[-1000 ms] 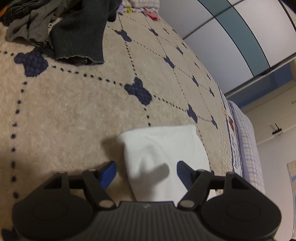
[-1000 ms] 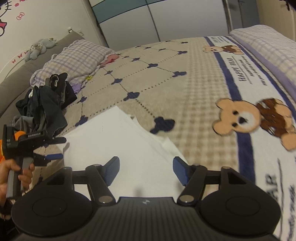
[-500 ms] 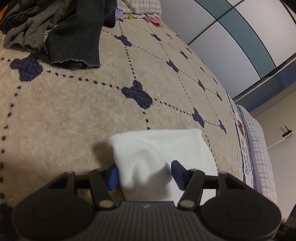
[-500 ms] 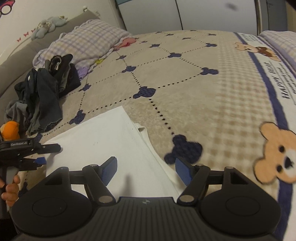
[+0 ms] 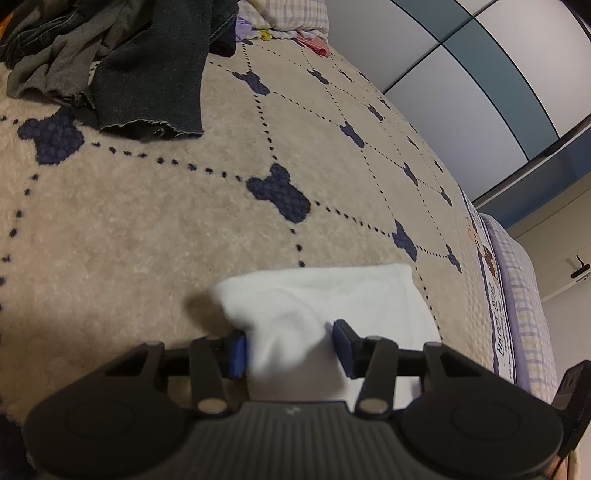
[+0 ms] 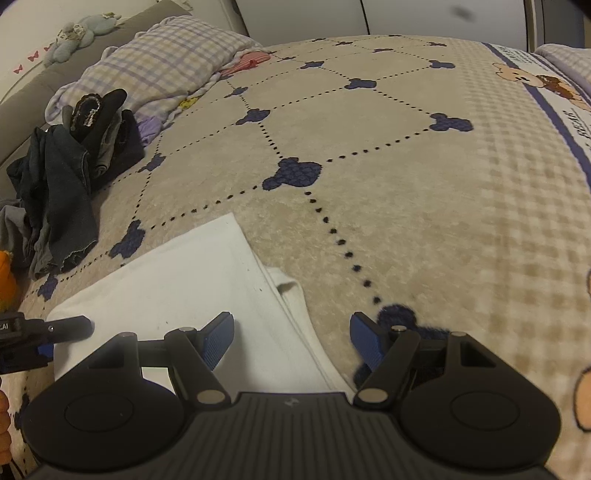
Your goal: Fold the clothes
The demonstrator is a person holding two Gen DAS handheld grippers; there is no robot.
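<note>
Between the blue pads of the left claw (image 5: 290, 349) sits a raised corner of the white garment (image 5: 325, 306), bunched into a soft ridge. This claw's jaws have just been closing; the left pad (image 5: 238, 352) touches the cloth and the right pad (image 5: 341, 347) stands at its edge, though the blur there hides whether the fold is truly pinched. Ahead of the claw the garment ends in a straight folded edge, and beyond it stretches the beige blanket (image 5: 147, 240) of the bed, crossed by dotted lines with navy bear-head shapes. Far ahead and to the left lies a heap of dark clothes (image 5: 140, 66), well apart from the white piece.

The right claw (image 6: 291, 339) is spread wide and pinches nothing. Its left pad (image 6: 219, 341) hangs over the white garment (image 6: 177, 280), its right pad (image 6: 364, 341) over bare blanket (image 6: 406, 203), so the garment's right edge, with a second layer peeking out beneath it, runs between the two. Whether either pad touches the surface below cannot be told. To this claw's left, at the garment's far corner, the black tip of the left claw (image 6: 70, 326) shows. Farther ahead and left are the dark clothes (image 6: 62, 184) again, a checked pillow (image 6: 166, 70) behind them, and a pale stuffed toy (image 6: 79, 35) on the grey headboard.
</note>
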